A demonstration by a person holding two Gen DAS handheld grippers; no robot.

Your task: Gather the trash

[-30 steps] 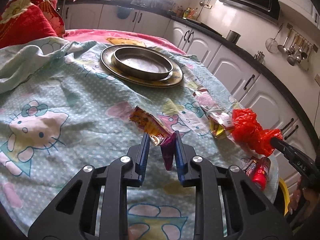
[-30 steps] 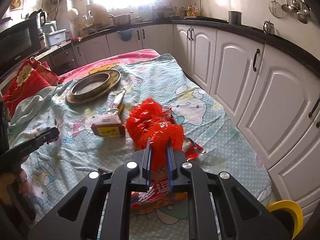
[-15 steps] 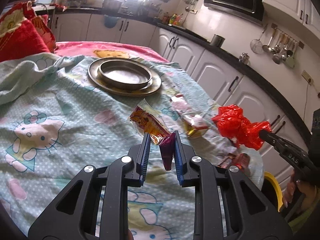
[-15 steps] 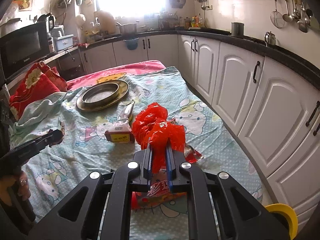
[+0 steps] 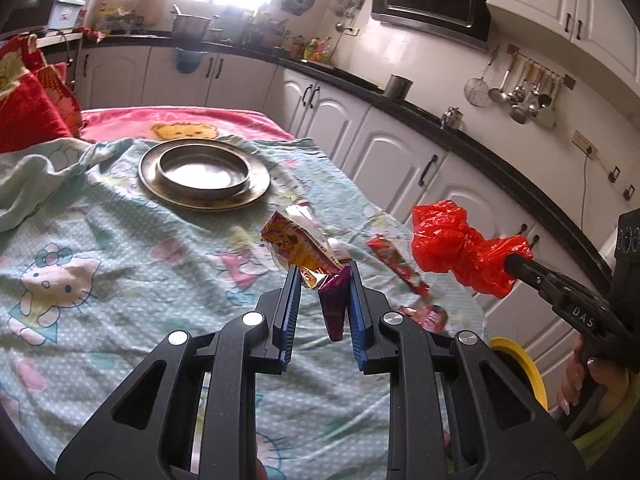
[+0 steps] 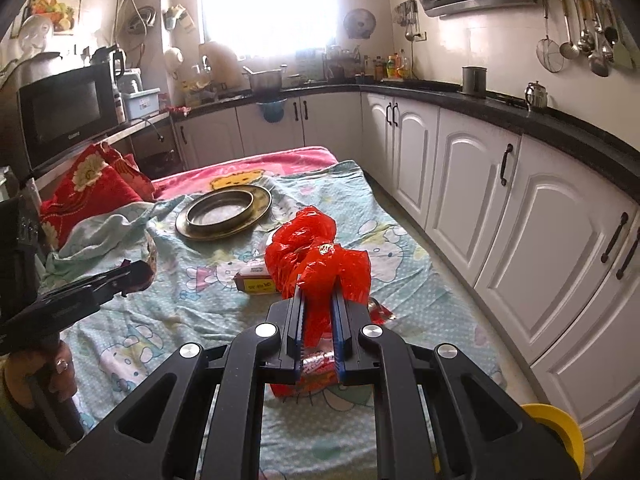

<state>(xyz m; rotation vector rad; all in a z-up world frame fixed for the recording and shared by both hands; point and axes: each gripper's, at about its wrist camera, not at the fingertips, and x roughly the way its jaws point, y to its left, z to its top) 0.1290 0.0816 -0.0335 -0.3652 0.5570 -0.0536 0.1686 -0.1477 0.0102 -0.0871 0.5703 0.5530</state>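
Observation:
My left gripper [image 5: 322,276] is shut on a yellow and purple snack wrapper [image 5: 298,252] and holds it above the Hello Kitty cloth [image 5: 120,264]. My right gripper [image 6: 318,300] is shut on a crumpled red plastic bag [image 6: 316,252], held above the cloth; the bag also shows in the left wrist view [image 5: 460,248]. A small yellow and white box [image 6: 256,280] lies on the cloth beyond the bag. Red wrappers [image 5: 396,268] lie near the cloth's right edge, and one [image 6: 316,364] lies under my right gripper.
A metal bowl on a brass plate [image 5: 204,172] stands at the far side. Red cushions [image 6: 88,192] lie at the far left. White cabinets [image 6: 520,216] run along the right. A yellow rim [image 6: 556,424] shows low at the right, beside the table.
Both grippers have risen with their loads. The left one has lifted the wrapper higher off the cloth, and the red bag is higher and farther right in the left wrist view.

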